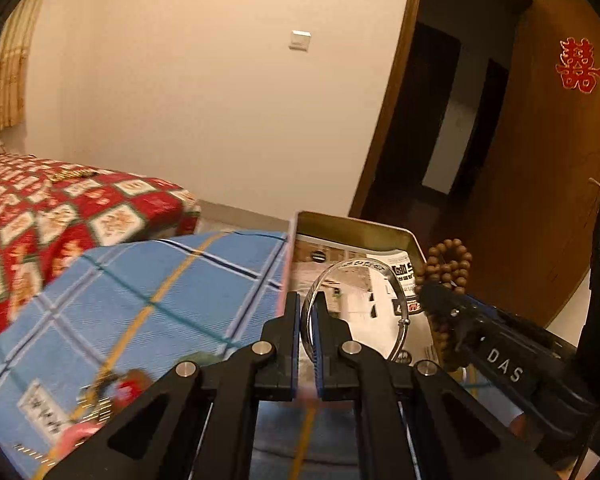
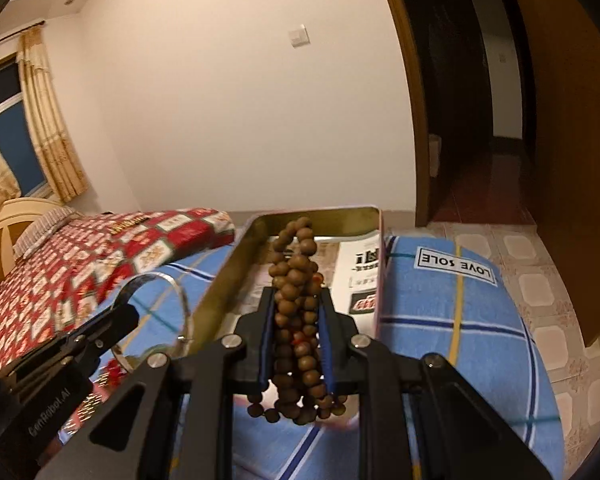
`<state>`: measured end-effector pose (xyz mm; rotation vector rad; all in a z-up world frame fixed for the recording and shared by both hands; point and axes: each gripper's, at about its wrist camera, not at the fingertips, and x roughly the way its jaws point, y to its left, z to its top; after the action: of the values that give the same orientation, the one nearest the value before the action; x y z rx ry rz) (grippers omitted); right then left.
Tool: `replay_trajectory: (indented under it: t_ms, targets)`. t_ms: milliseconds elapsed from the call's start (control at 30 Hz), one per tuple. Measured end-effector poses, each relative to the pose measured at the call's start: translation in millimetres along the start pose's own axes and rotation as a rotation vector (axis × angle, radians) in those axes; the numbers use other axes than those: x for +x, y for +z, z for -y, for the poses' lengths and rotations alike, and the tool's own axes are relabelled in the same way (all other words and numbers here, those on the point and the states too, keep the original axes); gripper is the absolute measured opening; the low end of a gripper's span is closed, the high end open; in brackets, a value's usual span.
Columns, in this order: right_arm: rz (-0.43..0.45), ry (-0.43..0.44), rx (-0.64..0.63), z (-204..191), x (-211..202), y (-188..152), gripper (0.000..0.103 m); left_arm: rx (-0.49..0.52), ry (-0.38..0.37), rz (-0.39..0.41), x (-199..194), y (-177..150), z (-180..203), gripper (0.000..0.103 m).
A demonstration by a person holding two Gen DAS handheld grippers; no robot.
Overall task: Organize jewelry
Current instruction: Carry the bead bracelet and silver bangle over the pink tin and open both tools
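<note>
At centre frame of each wrist view, the left hand-held gripper (image 1: 309,312) clamps a silver bangle (image 1: 360,308) and the right hand-held gripper (image 2: 296,304) clamps wooden beads (image 2: 296,312) above an open tin (image 2: 220,284).

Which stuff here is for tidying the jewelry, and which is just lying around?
For the job:
- silver bangle, pinched in the left claw
- wooden bead string, pinched in the right claw
- open tin box lined with printed paper

Just lying about:
- blue checked cloth
- red patterned bedspread
- wall switch
- brown door
</note>
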<state>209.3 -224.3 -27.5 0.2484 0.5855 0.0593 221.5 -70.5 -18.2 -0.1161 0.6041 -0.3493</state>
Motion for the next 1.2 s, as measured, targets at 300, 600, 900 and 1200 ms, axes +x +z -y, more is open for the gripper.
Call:
replay_trajectory:
  t_ms: [300,600,900,1200]
  targets:
    - [-0.073,-0.011,-0.008,20.2,29.0,1.2,0.023,0.038,0.034,-0.083,50.1,-1.0,14.0,0.004]
    - [-0.082,-0.009,-0.038,23.2,35.0,3.1,0.023,0.034,0.051,-0.123,70.2,-2.7,13.6,0.005]
    - [-0.071,0.037,-0.018,24.5,35.3,5.6,0.034,-0.002,0.048,-0.119,68.1,-1.1,11.1,0.010]
    - [0.151,-0.008,0.057,36.8,-7.2,10.5,0.094,0.053,0.084,-0.037,41.5,3.0,29.5,0.063]
